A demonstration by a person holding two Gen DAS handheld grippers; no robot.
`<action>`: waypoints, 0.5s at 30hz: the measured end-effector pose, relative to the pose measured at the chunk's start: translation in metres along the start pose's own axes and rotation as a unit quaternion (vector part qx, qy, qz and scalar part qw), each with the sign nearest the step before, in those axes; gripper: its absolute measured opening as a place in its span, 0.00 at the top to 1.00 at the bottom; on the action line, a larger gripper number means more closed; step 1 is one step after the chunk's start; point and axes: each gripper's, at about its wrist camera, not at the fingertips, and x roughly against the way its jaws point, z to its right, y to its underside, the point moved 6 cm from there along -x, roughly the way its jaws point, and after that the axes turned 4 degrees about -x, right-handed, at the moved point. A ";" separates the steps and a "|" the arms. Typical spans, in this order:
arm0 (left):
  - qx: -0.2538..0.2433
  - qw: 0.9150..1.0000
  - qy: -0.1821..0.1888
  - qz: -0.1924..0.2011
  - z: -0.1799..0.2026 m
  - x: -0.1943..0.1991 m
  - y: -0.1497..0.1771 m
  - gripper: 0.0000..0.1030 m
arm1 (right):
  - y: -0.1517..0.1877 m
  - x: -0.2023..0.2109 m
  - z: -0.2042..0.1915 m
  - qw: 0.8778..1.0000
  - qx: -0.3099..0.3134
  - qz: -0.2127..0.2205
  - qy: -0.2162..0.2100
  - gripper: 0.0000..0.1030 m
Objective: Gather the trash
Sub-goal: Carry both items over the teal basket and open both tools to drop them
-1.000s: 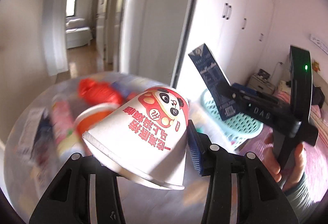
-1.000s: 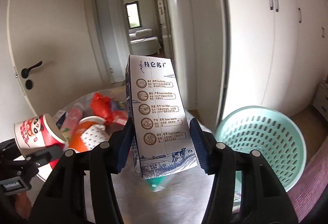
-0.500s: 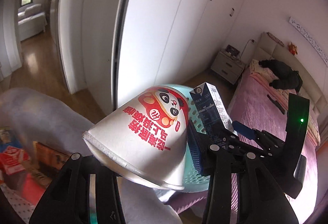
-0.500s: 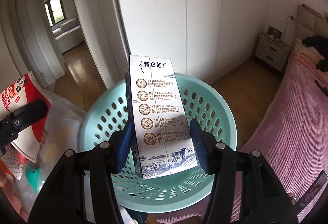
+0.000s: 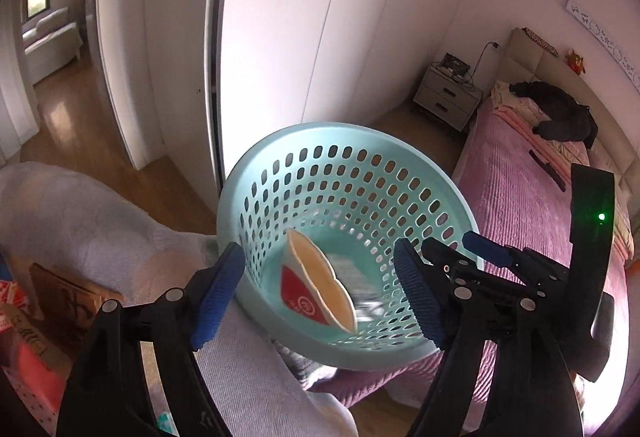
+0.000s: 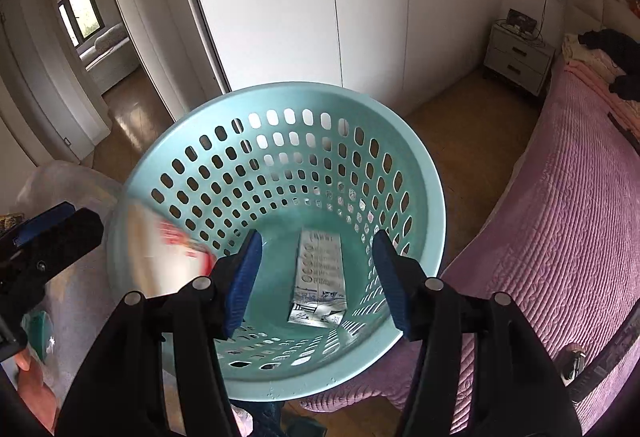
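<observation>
The paper cup (image 5: 320, 285) lies inside the mint basket (image 5: 256, 173), tipped on its side with the cream inside and wavy rim facing the camera, red print on white at its lower edge; it is blurred, so it may not have settled. Just right of it on the basket floor lies the milk carton (image 6: 320, 273), a flat white box with dark printing. Both look light and thin-walled, likely to crush under a hard squeeze; the cup seems best taken across its rim, the carton across its narrow sides. The left gripper (image 5: 320, 293) hangs over the basket's near rim with its jaws opening and nothing between the blue pads. The right gripper (image 6: 318, 277) stands open and empty above the carton. A pink bed (image 6: 560, 197) lies to the right.
</observation>
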 end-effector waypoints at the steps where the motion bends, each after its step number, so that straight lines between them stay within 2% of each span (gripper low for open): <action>1: 0.001 1.000 0.002 0.006 0.001 0.008 0.002 0.27 | -0.001 0.006 -0.003 1.000 0.001 0.004 -0.004 0.47; 6: 0.002 0.999 -0.002 0.044 -0.005 0.053 0.013 0.27 | -0.004 0.040 -0.024 0.999 0.020 0.033 -0.024 0.47; 12: 0.019 0.993 -0.058 0.099 -0.031 0.124 0.027 0.27 | -0.003 0.091 -0.071 0.991 0.062 0.092 -0.069 0.47; 15: 0.037 0.986 -0.097 0.129 -0.053 0.167 0.039 0.27 | 0.001 0.116 -0.102 0.984 0.085 0.116 -0.106 0.47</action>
